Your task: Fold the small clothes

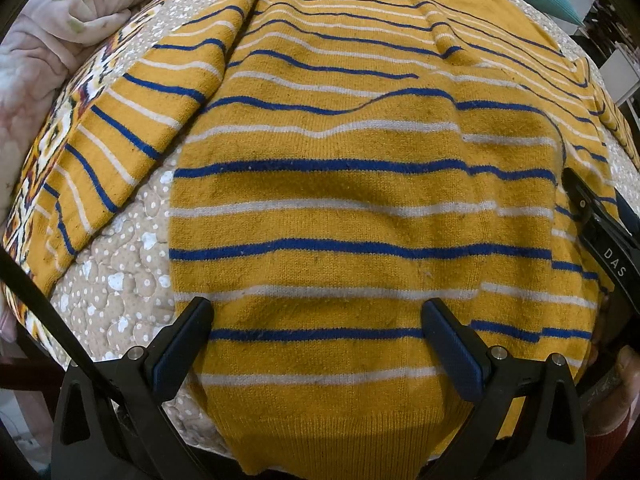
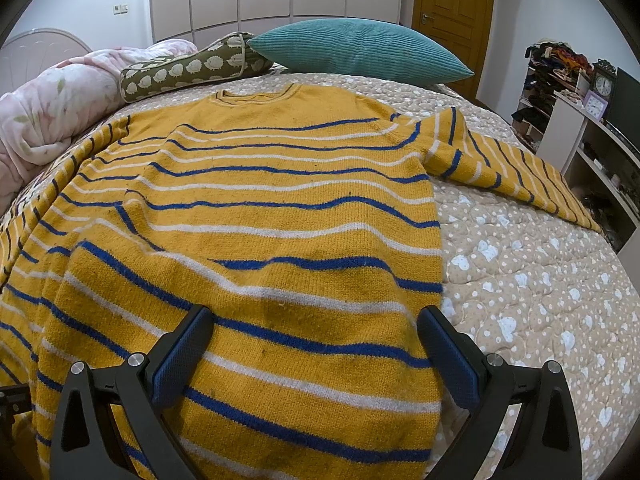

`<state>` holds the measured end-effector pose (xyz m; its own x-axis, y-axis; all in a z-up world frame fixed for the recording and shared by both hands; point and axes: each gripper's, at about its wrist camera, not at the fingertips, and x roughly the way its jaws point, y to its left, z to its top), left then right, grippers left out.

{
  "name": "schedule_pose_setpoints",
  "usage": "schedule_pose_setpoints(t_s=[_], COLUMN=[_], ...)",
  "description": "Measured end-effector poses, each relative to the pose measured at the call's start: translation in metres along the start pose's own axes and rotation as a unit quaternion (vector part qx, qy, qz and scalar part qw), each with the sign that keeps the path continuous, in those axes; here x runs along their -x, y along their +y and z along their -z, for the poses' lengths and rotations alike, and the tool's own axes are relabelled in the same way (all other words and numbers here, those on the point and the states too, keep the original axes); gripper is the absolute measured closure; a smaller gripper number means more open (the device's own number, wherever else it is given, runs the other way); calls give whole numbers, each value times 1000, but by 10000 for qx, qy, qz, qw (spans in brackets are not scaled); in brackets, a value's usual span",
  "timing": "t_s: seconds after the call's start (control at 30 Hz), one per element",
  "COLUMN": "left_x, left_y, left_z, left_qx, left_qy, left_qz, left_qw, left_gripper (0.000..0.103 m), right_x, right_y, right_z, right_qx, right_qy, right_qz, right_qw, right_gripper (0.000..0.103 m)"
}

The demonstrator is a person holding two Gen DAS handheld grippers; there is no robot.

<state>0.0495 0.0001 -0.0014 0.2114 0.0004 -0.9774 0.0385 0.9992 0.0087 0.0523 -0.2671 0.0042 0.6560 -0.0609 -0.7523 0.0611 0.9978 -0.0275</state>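
The yellow striped sweater (image 2: 256, 208) is lying flat on the bed (image 2: 540, 300); the right tool (image 2: 314, 340) is hanging wide open over its bottom part; a green pillow (image 2: 360, 52) is sitting behind.

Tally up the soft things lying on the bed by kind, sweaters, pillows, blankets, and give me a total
Sweaters: 1, the yellow striped sweater spread flat on the bedspread.
Pillows: 2, the teal pillow and the green sheep-print pillow.
Blankets: 1, the pink floral blanket bunched at the bed's edge.
Total: 4
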Motion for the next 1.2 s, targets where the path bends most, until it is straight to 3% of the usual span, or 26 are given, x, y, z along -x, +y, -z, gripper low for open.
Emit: schedule_pose_setpoints(t_s=[1.2], left_x=[5], left_y=[-8], left_z=[11], left_qx=[68], left_qy=[-240], left_qz=[-238], left_qw=[9994], left_gripper=[0], right_x=[-1], right_y=[1], right_z=[0], right_qx=[-11], right_qy=[-14], right_qz=[-2], right_qw=[10000], right_gripper=[0])
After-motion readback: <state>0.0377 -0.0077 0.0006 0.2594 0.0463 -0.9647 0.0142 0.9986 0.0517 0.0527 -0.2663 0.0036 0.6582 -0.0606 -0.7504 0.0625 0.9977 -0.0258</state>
